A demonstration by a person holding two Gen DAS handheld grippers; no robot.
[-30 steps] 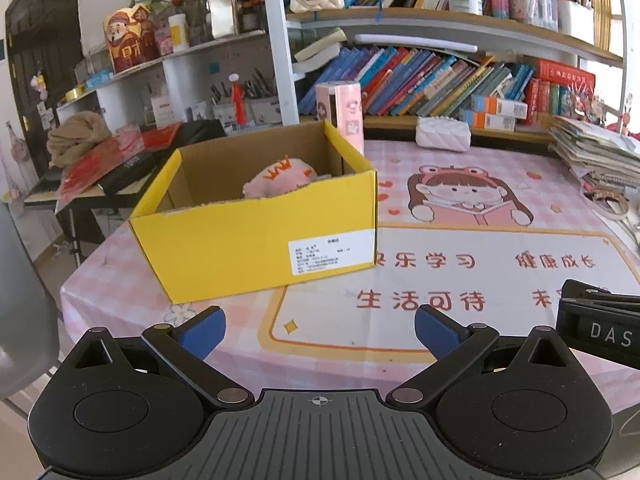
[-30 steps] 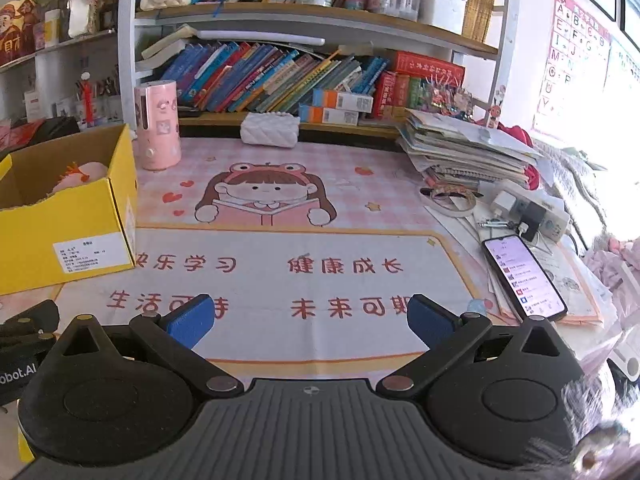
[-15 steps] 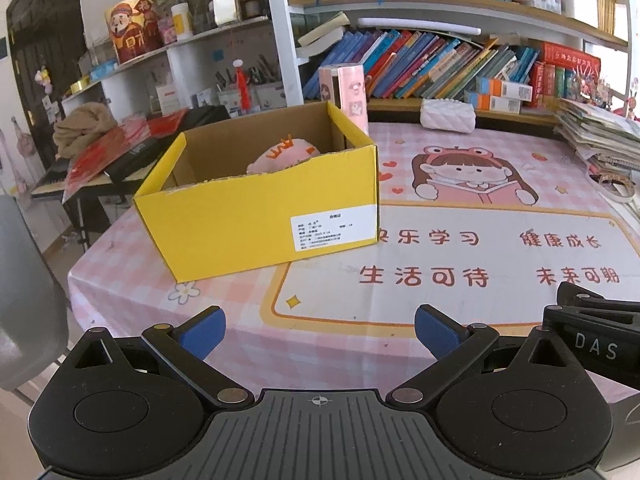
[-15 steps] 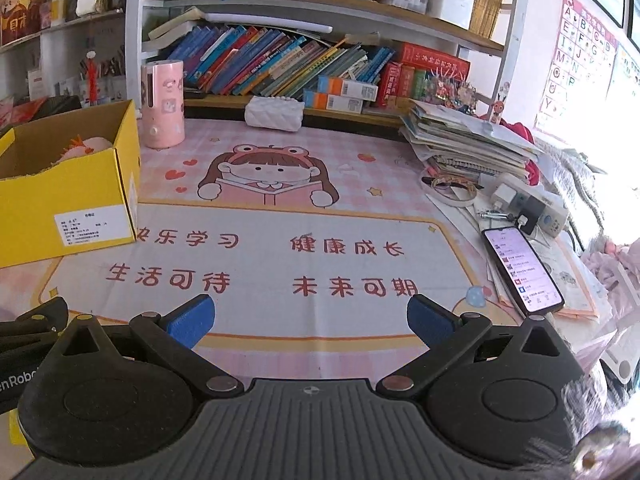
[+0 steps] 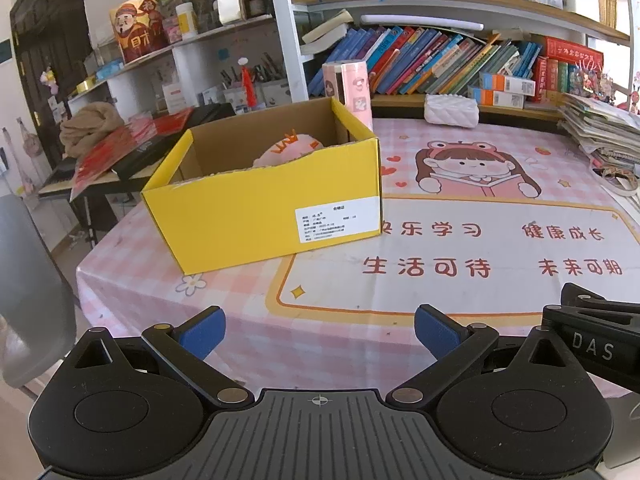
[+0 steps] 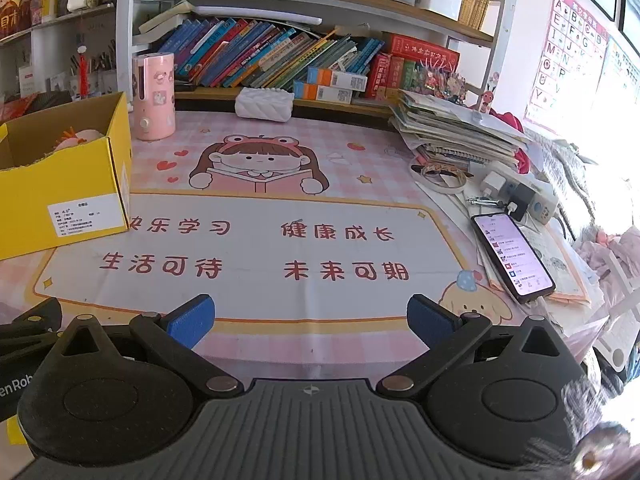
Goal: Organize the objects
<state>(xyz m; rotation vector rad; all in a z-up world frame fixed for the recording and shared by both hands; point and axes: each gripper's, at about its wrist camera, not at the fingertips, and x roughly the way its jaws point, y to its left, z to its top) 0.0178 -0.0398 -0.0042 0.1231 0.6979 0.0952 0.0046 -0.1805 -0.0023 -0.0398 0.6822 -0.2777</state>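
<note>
Bright daylight from the right, blown-out glare at that edge, sharp centre, fisheye-curved borders.

R claw (image 6: 310, 322) spread, empty, w/ yellow box (image 6: 68, 196) far left.

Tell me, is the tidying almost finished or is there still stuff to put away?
It looks nearly done. A pink plush toy already sits inside the yellow box. Nothing is in hand: the left tool and the right tool are both open and empty, near the table's front edge. The middle of the mat is bare. A pink bottle beside the box and a phone may remain.
</note>
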